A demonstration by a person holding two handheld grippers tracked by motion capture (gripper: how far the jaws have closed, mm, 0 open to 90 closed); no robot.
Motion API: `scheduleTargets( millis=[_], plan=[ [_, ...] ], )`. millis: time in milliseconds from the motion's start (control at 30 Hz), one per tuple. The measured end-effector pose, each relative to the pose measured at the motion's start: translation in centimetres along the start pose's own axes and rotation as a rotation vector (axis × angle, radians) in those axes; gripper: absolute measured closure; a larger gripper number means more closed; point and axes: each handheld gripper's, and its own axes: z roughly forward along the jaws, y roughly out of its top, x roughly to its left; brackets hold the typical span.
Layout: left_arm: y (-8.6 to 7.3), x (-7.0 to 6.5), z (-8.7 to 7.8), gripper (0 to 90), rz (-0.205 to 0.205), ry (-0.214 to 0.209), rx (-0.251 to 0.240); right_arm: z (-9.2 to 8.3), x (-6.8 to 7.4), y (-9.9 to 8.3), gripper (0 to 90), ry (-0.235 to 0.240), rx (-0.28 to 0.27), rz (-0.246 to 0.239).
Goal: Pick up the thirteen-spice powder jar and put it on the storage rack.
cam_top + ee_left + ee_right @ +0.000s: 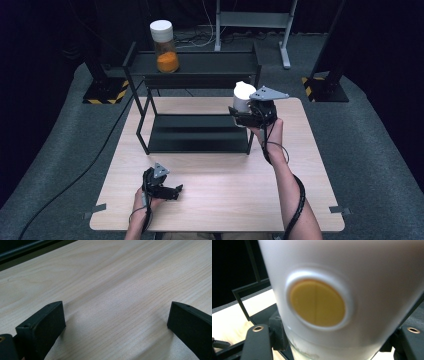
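White container (342, 290) blurred, cut off at top and bottom — contents untellable, jaws' tips hidden beside it

The near half of the wooden table (220, 200) lies bare from its left edge to its right, open to any pass; the left gripper (172, 191) rests low near the front edge. Toward the far edge the black two-tier rack (192, 85) blocks the way: its corner posts fence the open lower tier (197, 132), the top shelf roofs it. The orange-filled jar (165, 47) stands on the top shelf's left end; the rest lies bare.
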Motion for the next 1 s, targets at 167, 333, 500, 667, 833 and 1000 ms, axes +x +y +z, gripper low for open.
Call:
scheduleTargets(
  millis=[167, 333, 500, 667, 833, 1000],
  plan=[
    [0.0, 0.0, 0.0, 0.9, 0.000, 0.000, 0.000, -0.2, -0.1, 0.4, 30.0, 0.002, -0.007, -0.002],
    [0.0, 0.0, 0.0, 0.9, -0.001, 0.000, 0.000, -0.5, -0.1, 0.9, 30.0, -0.001, -0.015, -0.005],
    [0.0, 0.0, 0.0, 0.9, -0.001, 0.000, 0.000, -0.7, -0.1, 1.5, 30.0, -0.003, -0.018, -0.014],
    [0.0, 0.0, 0.0, 0.9, 0.000, 0.000, 0.000, -0.9, -0.3, 2.0, 30.0, -0.001, -0.029, -0.007],
    [0.0, 0.0, 0.0, 0.9, 0.000, 0.000, 0.000, -1.1, -0.4, 2.8, 30.0, 0.001, -0.037, -0.014],
    [0.0, 0.0, 0.0, 0.9, -0.001, 0.000, 0.000, -1.2, -0.3, 3.3, 30.1, 0.002, -0.048, -0.017]
  ],
)
